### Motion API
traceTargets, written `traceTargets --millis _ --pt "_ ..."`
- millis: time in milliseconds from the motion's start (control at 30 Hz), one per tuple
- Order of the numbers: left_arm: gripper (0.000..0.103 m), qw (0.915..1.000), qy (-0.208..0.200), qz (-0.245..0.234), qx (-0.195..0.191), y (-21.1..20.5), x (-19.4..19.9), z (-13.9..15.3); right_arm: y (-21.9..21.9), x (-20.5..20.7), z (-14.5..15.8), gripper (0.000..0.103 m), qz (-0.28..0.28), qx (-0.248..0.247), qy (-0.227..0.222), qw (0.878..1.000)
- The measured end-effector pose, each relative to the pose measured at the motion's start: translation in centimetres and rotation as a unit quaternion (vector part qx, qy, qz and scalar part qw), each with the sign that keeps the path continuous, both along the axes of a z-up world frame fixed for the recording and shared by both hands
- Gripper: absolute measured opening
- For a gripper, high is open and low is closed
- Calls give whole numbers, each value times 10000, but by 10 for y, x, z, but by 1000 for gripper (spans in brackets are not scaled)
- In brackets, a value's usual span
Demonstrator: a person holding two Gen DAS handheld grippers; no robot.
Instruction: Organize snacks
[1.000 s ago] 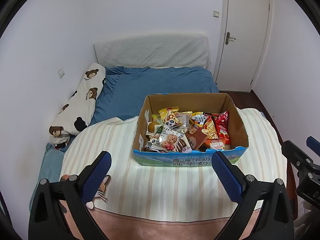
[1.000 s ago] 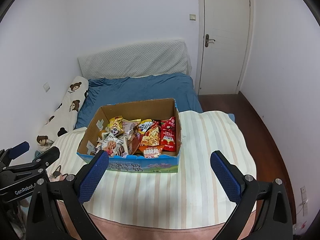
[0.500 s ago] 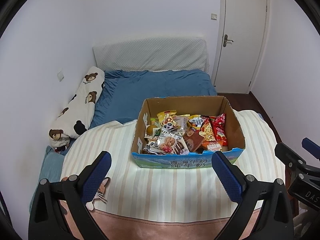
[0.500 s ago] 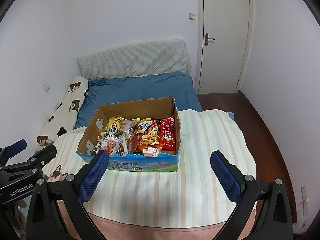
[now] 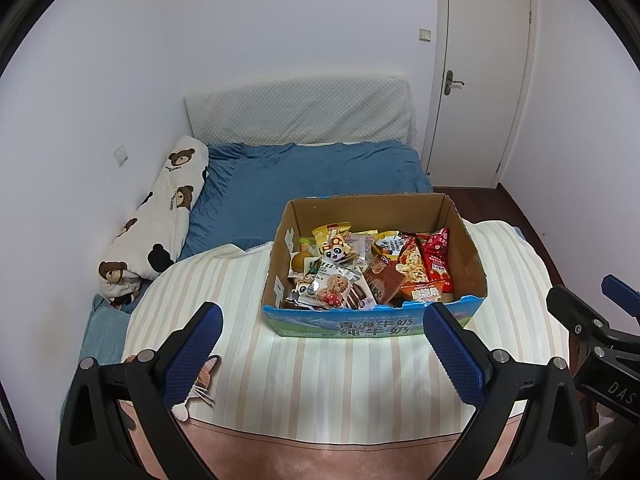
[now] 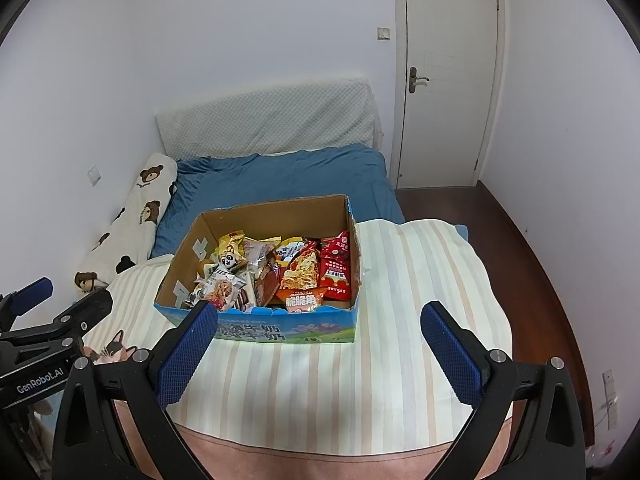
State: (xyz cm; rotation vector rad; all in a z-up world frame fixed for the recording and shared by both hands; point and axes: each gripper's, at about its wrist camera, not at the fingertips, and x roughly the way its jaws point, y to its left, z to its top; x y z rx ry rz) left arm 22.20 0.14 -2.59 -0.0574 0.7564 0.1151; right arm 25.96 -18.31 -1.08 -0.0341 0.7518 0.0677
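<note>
Right now I hold both tools back from the open brown cardboard box with the blue printed front point(image 5: 376, 322), which sits on the cream striped blanket point(image 5: 320, 372) spread over the near end of the bed. My left gripper point(image 5: 322, 350) stands wide, its blue-padded fingers point(image 5: 192, 354) spread and nothing between them; my right gripper point(image 6: 318, 354) is just as wide and just as empty.

The snacks are all inside the box: a loose heap of bright foil and plastic packets point(image 6: 276, 272), with a red packet point(image 6: 336, 268) along the right wall, an orange one point(image 6: 304, 300) against the front wall, a yellow panda-faced packet point(image 5: 334, 242) toward the back and a cookie-printed white packet point(image 5: 330, 286) at front left. They overlap and lie at all angles, and I see none on the blanket.

That fits two stages: a jumble waiting to be sorted, or snacks gathered into the box as the tidy result. I cannot tell which. If I do go in, the thin crinkly packets call for a pinch on one free edge from above, so that the neighbours are not dragged along.
</note>
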Motion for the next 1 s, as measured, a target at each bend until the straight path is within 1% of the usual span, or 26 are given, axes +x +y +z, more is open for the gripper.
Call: traceTargets --millis 500,1000 --pt "103 10000 9 -42 -8 0 -4 6 -1 -7 5 103 -60 23 -28 10000" --pt "103 9999 -92 -121 -20 -2 -7 8 -5 -7 7 103 -85 28 -61 9999"
